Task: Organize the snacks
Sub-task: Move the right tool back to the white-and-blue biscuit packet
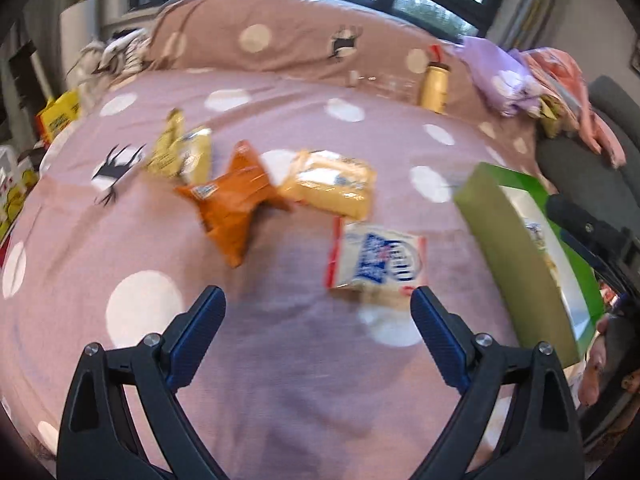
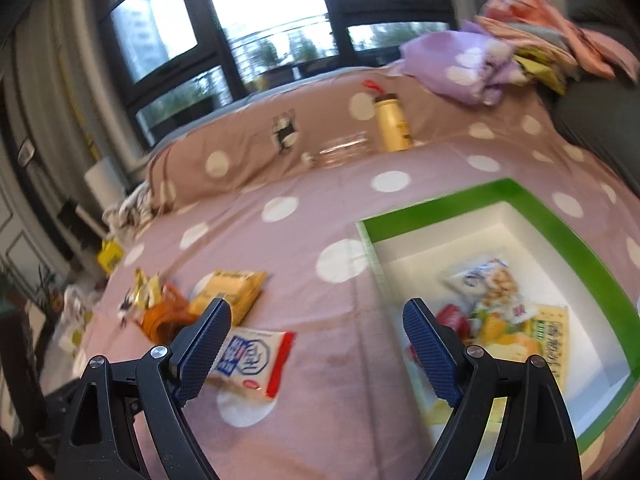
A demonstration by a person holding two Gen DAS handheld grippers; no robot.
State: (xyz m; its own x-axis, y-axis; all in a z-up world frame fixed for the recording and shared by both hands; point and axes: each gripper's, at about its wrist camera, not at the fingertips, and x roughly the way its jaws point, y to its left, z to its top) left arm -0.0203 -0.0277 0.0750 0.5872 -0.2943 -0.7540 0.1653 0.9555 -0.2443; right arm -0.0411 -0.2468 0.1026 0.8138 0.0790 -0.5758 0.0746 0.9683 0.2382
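Left gripper [image 1: 318, 300]: fingers spread wide, nothing between them, held above the pink dotted bedspread [image 1: 280, 380]. Right gripper [image 2: 316, 314]: fingers likewise spread, empty. Four snack packets lie loose mid-bed: a pale yellow packet [image 1: 182, 154], an orange packet [image 1: 234, 204], a yellow packet [image 1: 334, 186] and a white-and-blue packet [image 1: 376, 262], the last nearest the left gripper. A green box [image 2: 560, 232] sits toward the bed's right edge, holding several packets [image 2: 504, 312]. A yellow bottle [image 2: 392, 124] stands near the pillow [image 1: 256, 36].
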